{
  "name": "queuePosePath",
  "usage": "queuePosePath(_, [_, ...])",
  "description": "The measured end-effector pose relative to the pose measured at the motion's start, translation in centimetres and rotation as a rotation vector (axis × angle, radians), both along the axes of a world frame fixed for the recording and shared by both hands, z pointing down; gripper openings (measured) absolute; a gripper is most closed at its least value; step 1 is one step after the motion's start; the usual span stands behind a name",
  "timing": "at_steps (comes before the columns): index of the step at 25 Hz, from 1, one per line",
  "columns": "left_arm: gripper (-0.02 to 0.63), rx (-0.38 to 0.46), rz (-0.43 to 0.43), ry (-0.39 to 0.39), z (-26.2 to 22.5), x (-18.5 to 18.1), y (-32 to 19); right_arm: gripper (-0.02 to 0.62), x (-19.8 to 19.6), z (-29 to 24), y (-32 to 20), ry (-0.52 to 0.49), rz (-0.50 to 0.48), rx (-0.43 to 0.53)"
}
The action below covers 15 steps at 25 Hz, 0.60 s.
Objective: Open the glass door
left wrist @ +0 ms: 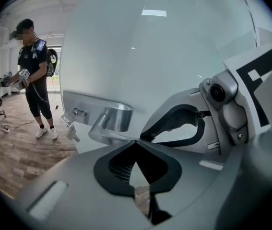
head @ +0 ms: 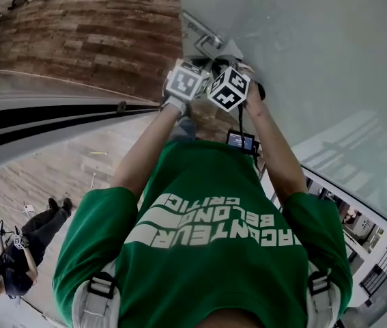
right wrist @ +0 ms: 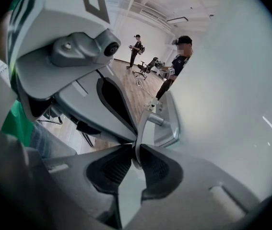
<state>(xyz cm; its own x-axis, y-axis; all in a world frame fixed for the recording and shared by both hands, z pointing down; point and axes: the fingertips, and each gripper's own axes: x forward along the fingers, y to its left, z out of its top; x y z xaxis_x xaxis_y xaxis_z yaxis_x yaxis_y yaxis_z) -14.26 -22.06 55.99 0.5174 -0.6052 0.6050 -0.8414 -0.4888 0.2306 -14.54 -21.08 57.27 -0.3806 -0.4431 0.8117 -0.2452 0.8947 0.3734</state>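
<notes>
Well to the left of the door handle (left wrist: pixel 108 123), a person in dark clothes (left wrist: pixel 34 71) stands on the wooden floor (left wrist: pixel 16 152). The handle is a metal lever on a steel plate (left wrist: pixel 80 108), fixed near the edge of the glass door (left wrist: pixel 174 47). The left gripper (left wrist: pixel 136 141) sits just below the lever's free end. Its fingers (left wrist: pixel 119 164) are closed tip to tip with nothing visible between the pads, and the lever reaches down to touch the tips. The right gripper (right wrist: pixel 136 150) crowds in beside it on the handle's right. Its fingers (right wrist: pixel 109 169) are pinched onto the lever, whose thin metal edge rises from between the pads toward the plate. The frosted pane spreads out to the right of the handle, and both grippers stay close against it.
</notes>
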Motion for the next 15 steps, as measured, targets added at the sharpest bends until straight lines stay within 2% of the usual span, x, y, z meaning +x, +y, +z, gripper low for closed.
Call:
queuePosePath(6, [0.017,-0.019,0.027,0.029,2.0,0.2,-1.9,0.050,-0.1,2.2,-2.3,0.008,0.017,-0.009])
queuePosePath(15, [0.017,-0.013,0.054,0.025,2.7,0.8,-4.3,0.049,0.3,2.8,-4.4,-0.012,0.042,-0.014])
